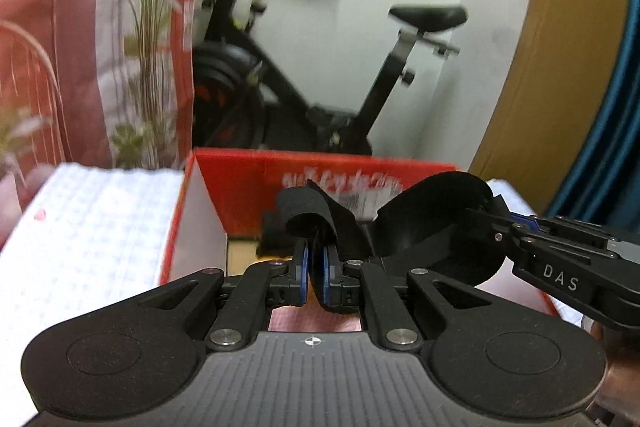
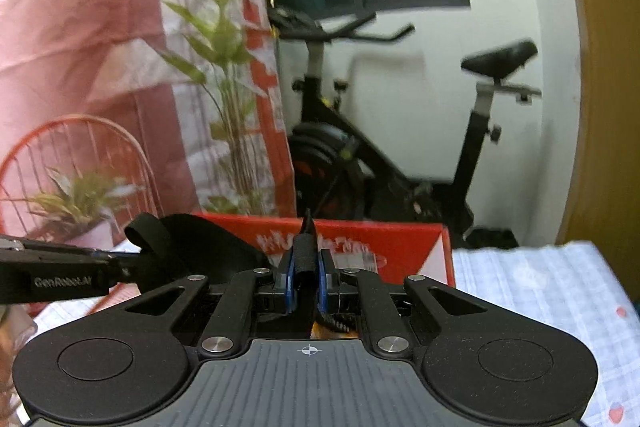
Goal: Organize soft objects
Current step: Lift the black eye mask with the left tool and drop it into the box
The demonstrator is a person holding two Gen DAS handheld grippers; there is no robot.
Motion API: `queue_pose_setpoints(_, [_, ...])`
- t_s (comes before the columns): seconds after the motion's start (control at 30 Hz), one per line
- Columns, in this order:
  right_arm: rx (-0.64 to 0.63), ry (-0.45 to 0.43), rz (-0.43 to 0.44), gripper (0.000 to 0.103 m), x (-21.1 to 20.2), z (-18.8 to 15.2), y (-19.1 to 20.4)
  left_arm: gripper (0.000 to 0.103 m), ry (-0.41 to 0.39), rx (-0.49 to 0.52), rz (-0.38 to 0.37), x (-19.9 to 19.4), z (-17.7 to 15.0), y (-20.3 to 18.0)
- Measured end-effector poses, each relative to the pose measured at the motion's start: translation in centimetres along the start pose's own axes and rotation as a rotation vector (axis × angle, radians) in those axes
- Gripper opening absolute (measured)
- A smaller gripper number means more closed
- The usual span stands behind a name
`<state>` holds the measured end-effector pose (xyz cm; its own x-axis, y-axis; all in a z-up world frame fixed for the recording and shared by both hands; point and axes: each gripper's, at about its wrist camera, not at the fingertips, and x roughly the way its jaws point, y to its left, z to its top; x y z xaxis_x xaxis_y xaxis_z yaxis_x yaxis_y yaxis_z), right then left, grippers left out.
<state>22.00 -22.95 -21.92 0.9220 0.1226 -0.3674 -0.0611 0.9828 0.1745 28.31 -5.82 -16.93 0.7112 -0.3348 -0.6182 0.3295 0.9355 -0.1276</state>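
Observation:
A black soft fabric piece (image 1: 436,227), with a curved cup shape and a strap, hangs between both grippers above an open red cardboard box (image 1: 240,183). In the left wrist view my left gripper (image 1: 314,251) is shut on a rolled black strap end. My right gripper (image 1: 486,217) comes in from the right and pinches the piece's far edge. In the right wrist view my right gripper (image 2: 306,263) is shut on a narrow black strap (image 2: 306,247). The left gripper (image 2: 130,261) at the left grips the black piece (image 2: 200,247). The red box (image 2: 404,247) lies just beyond.
A white checked cloth (image 1: 88,247) covers the surface on both sides of the box and shows as the cloth (image 2: 540,291) at the right. Behind stand an exercise bike (image 1: 320,87), a tall green plant (image 1: 148,27), pink curtains and an orange wire frame (image 2: 80,147).

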Motion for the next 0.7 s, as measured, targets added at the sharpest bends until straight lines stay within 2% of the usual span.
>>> queue_pose_setpoints(0.23, [0.082, 0.105, -0.03, 0.011, 3.2, -2.1, -1.4, 0.008, 0.075, -0.01, 0.016, 2.2, -0.8, 0.9])
queue_pose_setpoints(0.57, [0.084, 0.14, -0.048, 0.012, 4.2, -3.2, -1.6, 0.01, 0.086, 0.024, 0.023, 2.5, -0.7, 0.4])
queue_pose_setpoints(0.6, [0.066, 0.139, -0.053, 0.014, 4.1, -3.2, -1.5, 0.017, 0.086, 0.016, 0.02, 2.2, -0.6, 0.7])
queue_pose_setpoints(0.7, [-0.009, 0.136, -0.089, 0.032, 3.5, -3.1, -1.0, 0.043, 0.065, 0.0, -0.006, 1.2, -0.4, 1.5])
